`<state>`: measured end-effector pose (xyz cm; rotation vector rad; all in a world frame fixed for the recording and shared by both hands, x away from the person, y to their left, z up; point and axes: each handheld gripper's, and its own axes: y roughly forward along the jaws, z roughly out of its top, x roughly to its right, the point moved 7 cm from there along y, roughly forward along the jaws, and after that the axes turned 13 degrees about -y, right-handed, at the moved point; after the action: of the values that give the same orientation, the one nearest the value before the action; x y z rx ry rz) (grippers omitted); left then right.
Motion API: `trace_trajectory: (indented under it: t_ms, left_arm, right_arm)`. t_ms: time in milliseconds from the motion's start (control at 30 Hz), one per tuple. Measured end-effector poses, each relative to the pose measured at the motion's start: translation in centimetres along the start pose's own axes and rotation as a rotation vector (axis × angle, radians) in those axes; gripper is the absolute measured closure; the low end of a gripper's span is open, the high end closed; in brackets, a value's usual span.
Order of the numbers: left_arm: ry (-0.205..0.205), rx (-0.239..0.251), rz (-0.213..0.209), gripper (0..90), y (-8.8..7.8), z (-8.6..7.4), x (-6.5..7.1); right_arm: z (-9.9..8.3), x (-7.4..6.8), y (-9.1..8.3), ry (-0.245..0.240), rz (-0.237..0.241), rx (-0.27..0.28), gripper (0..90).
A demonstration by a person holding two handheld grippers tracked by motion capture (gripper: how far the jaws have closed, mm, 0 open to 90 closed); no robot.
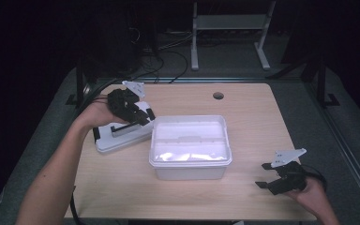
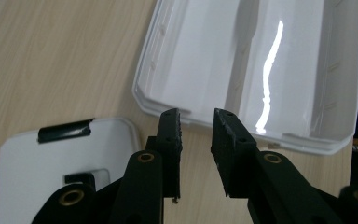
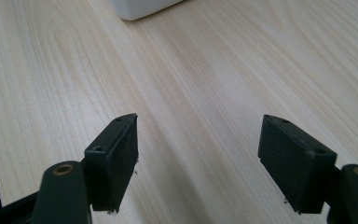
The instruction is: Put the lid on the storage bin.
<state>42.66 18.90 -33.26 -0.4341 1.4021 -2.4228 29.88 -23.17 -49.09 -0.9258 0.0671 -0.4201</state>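
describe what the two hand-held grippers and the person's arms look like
Each hand-held gripper is black: the left and right both carry a grey three-cornered plate on top and trail a black cable. Up close, the jaws are flat, blocky black pads with small screw holes, on arms with brass-coloured rivets. The forearms are bare, with no sleeves in sight.

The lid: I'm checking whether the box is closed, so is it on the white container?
No, the lid lies flat on the table left of the open white container.
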Motion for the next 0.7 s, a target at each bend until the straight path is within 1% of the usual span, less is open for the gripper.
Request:
trace_trajectory:
  t_ms: [67,133,200,267,333,433,500,533,600,633,700]
  left_arm:
    - [-0.014,-0.004,0.009,71.5,0.0,-0.6,-0.4]
    - [-0.030,0.002,0.003,69.2,0.1,-1.2,-0.8]
    - [-0.047,-0.008,0.011,68.6,0.2,-1.8,-1.3]
    - [-0.059,-0.012,0.015,67.8,0.2,-2.3,-1.7]
    - [-0.064,-0.011,0.015,67.0,0.3,-2.7,-2.1]
    - [-0.071,-0.008,0.029,65.3,0.5,-3.3,-2.8]
    - [-0.084,-0.007,0.041,65.1,0.6,-3.7,-3.2]
    - [-0.090,-0.016,0.034,65.1,0.7,-4.0,-3.5]
    - [-0.096,-0.034,0.044,65.0,0.8,-4.4,-3.9]
    - [-0.097,-0.036,0.041,65.0,0.8,-4.6,-4.0]
    - [-0.107,-0.021,0.044,64.3,0.8,-4.8,-4.4]
  right_arm:
    - [0.0,0.0,0.1,-0.007,0.003,-0.002,28.1]
    - [0.1,0.1,0.2,-0.004,0.007,-0.003,28.0]
    - [0.1,0.2,0.3,-0.009,0.009,0.001,28.0]
    - [0.0,0.2,0.3,-0.001,0.009,-0.001,27.8]
    - [0.0,0.3,0.3,0.001,0.009,0.001,27.7]
    - [0.0,0.4,0.4,-0.001,0.008,0.000,27.4]
    - [0.1,0.4,0.4,0.003,0.015,0.007,27.4]
    - [0.1,0.4,0.4,0.002,0.014,0.006,27.4]
    - [0.1,0.4,0.4,0.005,0.017,0.010,27.3]
    - [0.2,0.4,0.4,0.006,0.016,0.011,27.1]
    - [0.1,0.5,0.5,0.009,0.019,0.009,26.7]
